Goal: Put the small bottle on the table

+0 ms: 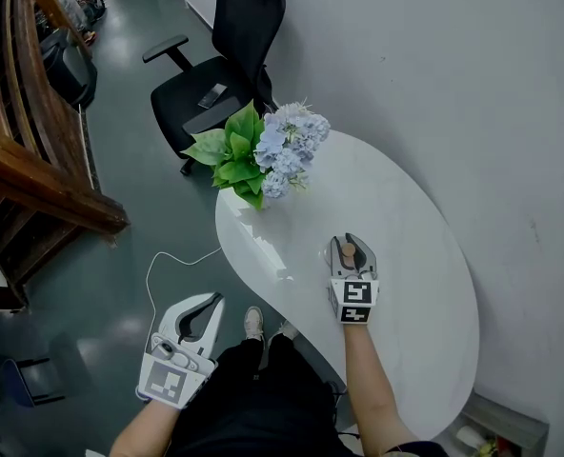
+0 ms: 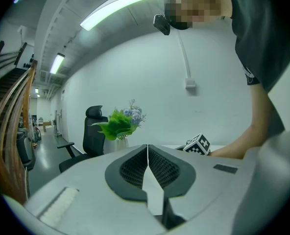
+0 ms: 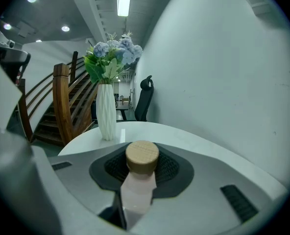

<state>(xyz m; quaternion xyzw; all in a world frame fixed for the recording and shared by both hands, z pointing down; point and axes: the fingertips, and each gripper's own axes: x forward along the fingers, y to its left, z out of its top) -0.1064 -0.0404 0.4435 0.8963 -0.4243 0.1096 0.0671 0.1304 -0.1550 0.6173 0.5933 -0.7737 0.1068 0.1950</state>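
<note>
A small pale pink bottle (image 3: 137, 187) with a round wooden cap (image 3: 142, 156) stands upright between the jaws of my right gripper (image 3: 141, 173), whose dark pads press on its sides. In the head view the right gripper (image 1: 351, 254) is over the white table (image 1: 406, 284), with the cap (image 1: 348, 252) showing between its jaws. Whether the bottle touches the table top I cannot tell. My left gripper (image 1: 202, 305) hangs off the table's left side above the floor. In its own view the left gripper (image 2: 147, 160) has its jaws together with nothing between them.
A white vase (image 3: 106, 111) of blue flowers and green leaves (image 1: 263, 150) stands at the table's far end. A black office chair (image 1: 220, 60) is beyond it. A wooden staircase railing (image 1: 34, 160) runs at the left. A white wall (image 1: 453, 84) borders the table's right side.
</note>
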